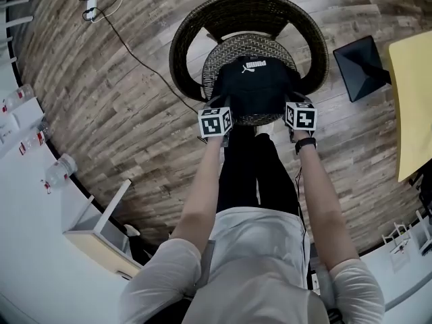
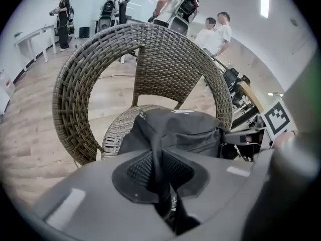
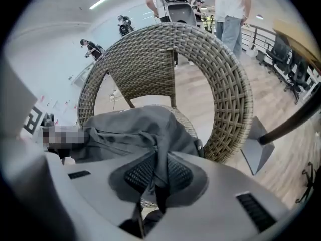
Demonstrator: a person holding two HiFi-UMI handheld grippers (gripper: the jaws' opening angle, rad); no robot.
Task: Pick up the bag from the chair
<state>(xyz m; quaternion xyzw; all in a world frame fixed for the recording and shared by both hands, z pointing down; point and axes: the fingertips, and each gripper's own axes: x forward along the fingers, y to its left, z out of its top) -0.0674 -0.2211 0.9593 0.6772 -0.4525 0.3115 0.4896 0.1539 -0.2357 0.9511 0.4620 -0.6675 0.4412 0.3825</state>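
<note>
A black backpack (image 1: pixel 255 86) with a small white logo lies on the seat of a round wicker chair (image 1: pixel 248 15). My left gripper (image 1: pixel 217 105) is shut on a fold of the bag's fabric (image 2: pixel 155 149) at its near left side. My right gripper (image 1: pixel 294 101) is shut on a fold of the bag (image 3: pixel 161 154) at its near right side. In both gripper views the pinched cloth runs up between the ribbed pads (image 2: pixel 135 170) (image 3: pixel 179 173). The bag (image 2: pixel 185 129) (image 3: pixel 130 129) still rests on the woven seat (image 2: pixel 120 129), with the chair back (image 3: pixel 165 59) arching behind it.
A cable (image 1: pixel 135 56) runs over the wooden floor to a power strip (image 1: pixel 91 7) at the far left. A dark table base (image 1: pixel 361 63) and yellow tabletop (image 1: pixel 412 100) stand on the right. White counter (image 1: pixel 34 201) with bottles on the left. Several people (image 2: pixel 215 31) stand behind the chair.
</note>
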